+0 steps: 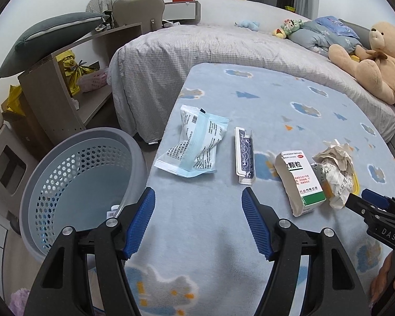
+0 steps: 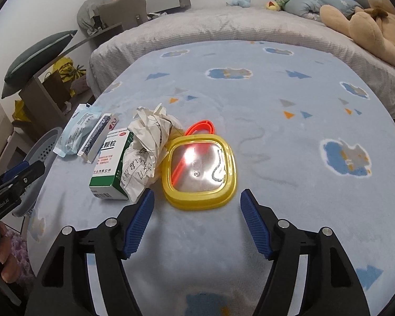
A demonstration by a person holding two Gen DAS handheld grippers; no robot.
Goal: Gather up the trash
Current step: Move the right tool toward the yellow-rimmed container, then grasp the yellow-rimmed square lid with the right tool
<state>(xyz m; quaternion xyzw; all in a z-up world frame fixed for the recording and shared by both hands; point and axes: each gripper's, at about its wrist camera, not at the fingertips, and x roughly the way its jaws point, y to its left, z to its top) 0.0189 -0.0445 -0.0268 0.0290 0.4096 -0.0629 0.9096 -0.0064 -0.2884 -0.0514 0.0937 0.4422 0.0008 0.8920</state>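
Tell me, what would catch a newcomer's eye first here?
Probably the row of trash on the blue blanket: a wipes pack, a card box, a medicine box, crumpled paper and a yellow lid nearest the open right gripper. The perforated bin stands left of the bed by the open left gripper, and a teddy bear lounges far right.

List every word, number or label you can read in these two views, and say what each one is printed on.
"颗粒": medicine box, large characters on its white face.
"DAS": right claw, white letters on its black body.
"GenRobot.AI": left claw, on its black body.
"2" with a red heart: card box, on its end flap.
Too small or blurred: wipes packet print, crumpled paper handwriting, the medicine box's small lines.
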